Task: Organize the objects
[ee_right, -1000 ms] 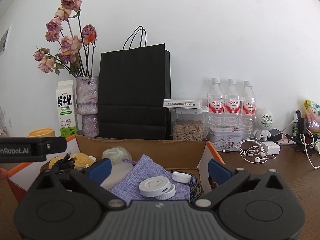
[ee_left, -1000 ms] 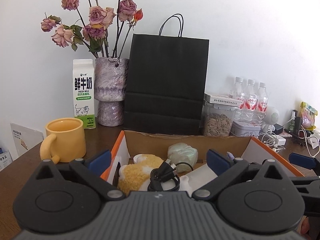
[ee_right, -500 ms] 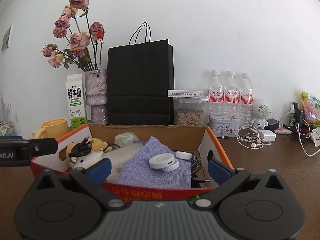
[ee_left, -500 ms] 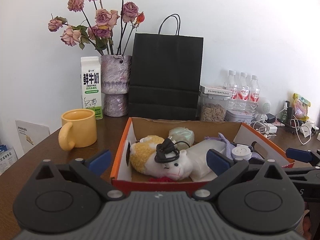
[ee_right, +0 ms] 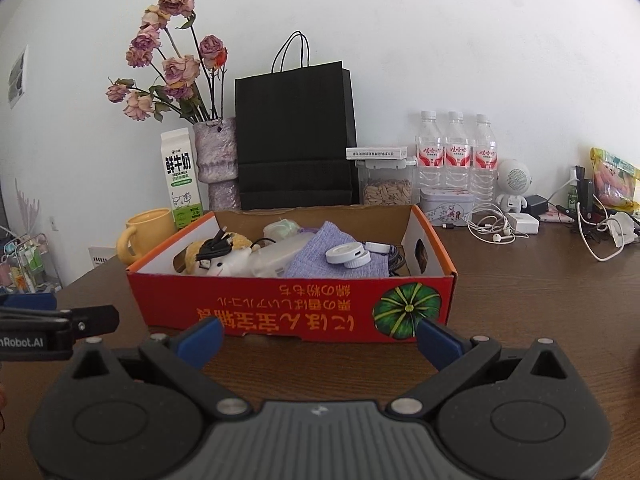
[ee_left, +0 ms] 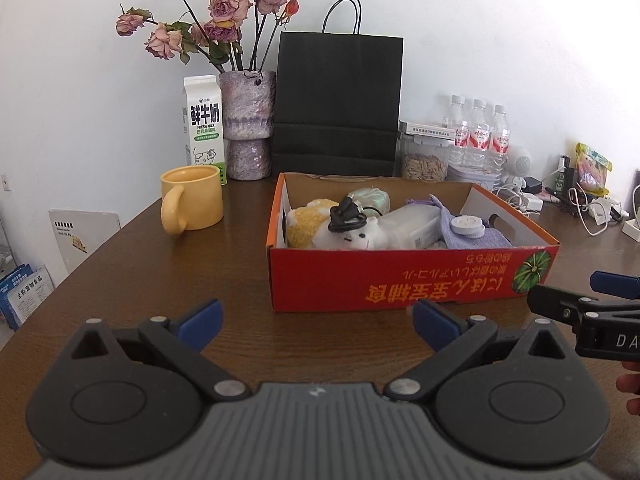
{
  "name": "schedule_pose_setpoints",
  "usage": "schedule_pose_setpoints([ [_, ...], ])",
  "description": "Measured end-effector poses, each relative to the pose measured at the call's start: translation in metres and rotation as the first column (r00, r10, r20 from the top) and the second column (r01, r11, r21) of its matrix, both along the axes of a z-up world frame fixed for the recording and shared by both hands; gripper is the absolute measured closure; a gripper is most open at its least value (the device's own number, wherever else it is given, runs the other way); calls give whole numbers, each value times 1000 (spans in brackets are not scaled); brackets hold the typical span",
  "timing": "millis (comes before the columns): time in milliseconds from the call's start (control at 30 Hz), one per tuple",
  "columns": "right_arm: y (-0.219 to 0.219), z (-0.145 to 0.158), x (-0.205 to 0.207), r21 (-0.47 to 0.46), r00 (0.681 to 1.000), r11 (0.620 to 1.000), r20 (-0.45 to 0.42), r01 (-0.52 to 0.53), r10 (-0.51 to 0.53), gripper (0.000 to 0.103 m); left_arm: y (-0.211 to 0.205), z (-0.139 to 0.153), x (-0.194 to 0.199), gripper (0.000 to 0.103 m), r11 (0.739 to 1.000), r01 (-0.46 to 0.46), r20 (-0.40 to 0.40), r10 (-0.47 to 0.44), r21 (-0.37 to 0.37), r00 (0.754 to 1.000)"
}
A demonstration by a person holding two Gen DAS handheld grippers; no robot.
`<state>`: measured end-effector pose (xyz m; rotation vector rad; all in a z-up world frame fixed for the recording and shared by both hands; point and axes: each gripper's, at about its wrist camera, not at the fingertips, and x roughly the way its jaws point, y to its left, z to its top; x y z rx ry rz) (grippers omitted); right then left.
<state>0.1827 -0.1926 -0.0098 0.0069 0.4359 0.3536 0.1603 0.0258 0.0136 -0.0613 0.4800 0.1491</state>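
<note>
A red cardboard box (ee_left: pixel 412 276) (ee_right: pixel 296 308) sits on the brown table. Inside lie a white and yellow plush toy (ee_left: pixel 352 236) (ee_right: pixel 224 266) with a coiled black cable (ee_left: pixel 346 216) (ee_right: pixel 214 250) on it, a pale green bundle (ee_left: pixel 370 199), a clear plastic case (ee_left: pixel 412 228), a purple pouch (ee_left: pixel 476 236) (ee_right: pixel 336 264) and white round discs (ee_left: pixel 466 226) (ee_right: pixel 346 254). My left gripper (ee_left: pixel 316 322) stands open in front of the box, nothing between its fingers. My right gripper (ee_right: pixel 318 338) is open too, just short of the box's front wall.
A yellow mug (ee_left: pixel 192 204), milk carton (ee_left: pixel 203 124), vase of dried roses (ee_left: pixel 248 140) and black paper bag (ee_left: pixel 338 104) stand behind and left of the box. Water bottles (ee_right: pixel 456 156), a seed jar (ee_right: pixel 386 184), earphones (ee_right: pixel 492 228) and chargers crowd the right.
Both grippers have pulled back from over the box toward the table's front; the box's red front wall now shows in full. The contents lie as before.
</note>
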Motion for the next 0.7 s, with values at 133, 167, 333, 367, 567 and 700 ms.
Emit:
schedule_pose_setpoints([
  [133, -5, 2, -15, -6, 1000, 1000, -20, 6, -6, 0, -4, 0, -18, 0, 1000, 12, -24, -11, 2, 1000],
  [167, -5, 3, -19, -5, 1000, 1000, -25, 6, -6, 0, -5, 0, -23, 0, 1000, 14, -29, -14, -3, 999],
  [333, -8, 6, -35, -4, 1000, 1000, -30, -2, 2, 0, -10, 0, -39, 0, 1000, 16, -34, -16, -9, 999],
  [367, -8, 6, -38, -6, 1000, 1000, -30, -1, 1, 0, -11, 0, -41, 0, 1000, 16, -33, -16, -9, 999],
  [567, -10, 6, -50, -13, 1000, 1000, -31, -1, 0, 0, -13, -3, -51, 0, 1000, 7, -40, -7, -16, 999],
  [700, -10, 6, -54, -14, 999, 1000, -32, -2, 2, 0, -12, -4, -54, 0, 1000, 2, -45, -3, -21, 999],
])
